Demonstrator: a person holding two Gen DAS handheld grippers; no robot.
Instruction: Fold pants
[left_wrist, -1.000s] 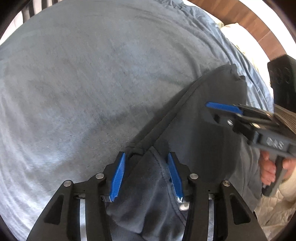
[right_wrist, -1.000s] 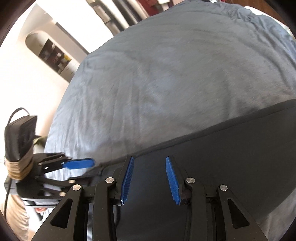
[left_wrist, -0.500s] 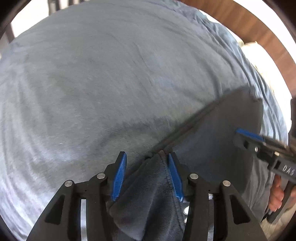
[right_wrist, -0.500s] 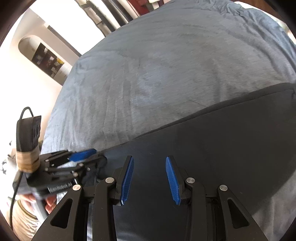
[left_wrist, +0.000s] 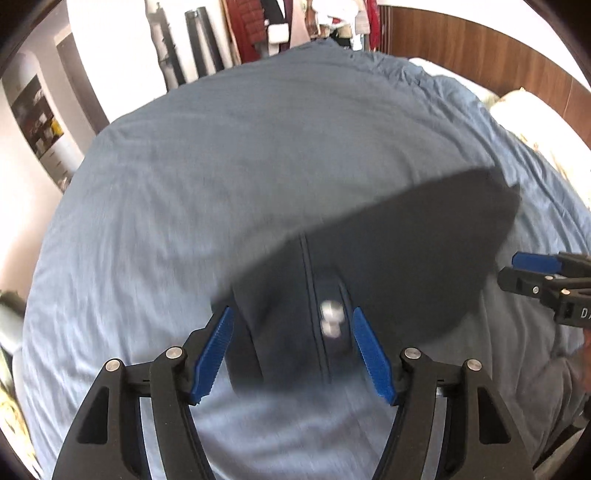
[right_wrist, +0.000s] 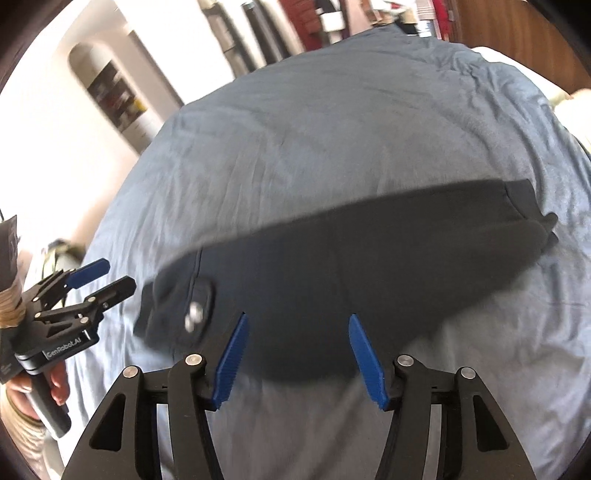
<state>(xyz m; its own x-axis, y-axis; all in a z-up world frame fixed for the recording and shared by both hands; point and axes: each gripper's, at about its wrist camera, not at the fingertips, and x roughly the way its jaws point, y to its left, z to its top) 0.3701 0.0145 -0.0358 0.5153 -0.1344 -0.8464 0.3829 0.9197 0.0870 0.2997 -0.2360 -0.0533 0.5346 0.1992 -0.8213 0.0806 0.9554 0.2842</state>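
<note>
On the blue bedcover (left_wrist: 229, 177), dark pants (right_wrist: 369, 266) are laid folded lengthwise; left gripper (left_wrist: 293, 354) and right gripper (right_wrist: 297, 360), just opened, are seen released, nothing gripped.

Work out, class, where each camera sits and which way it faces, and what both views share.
Left wrist: on the left gripper, looking down along its open jaws at the pants; right gripper at right.
Right wrist: on the right gripper, jaws open above the pants; left gripper and hand at left.
Shared: pants, bed.
</note>
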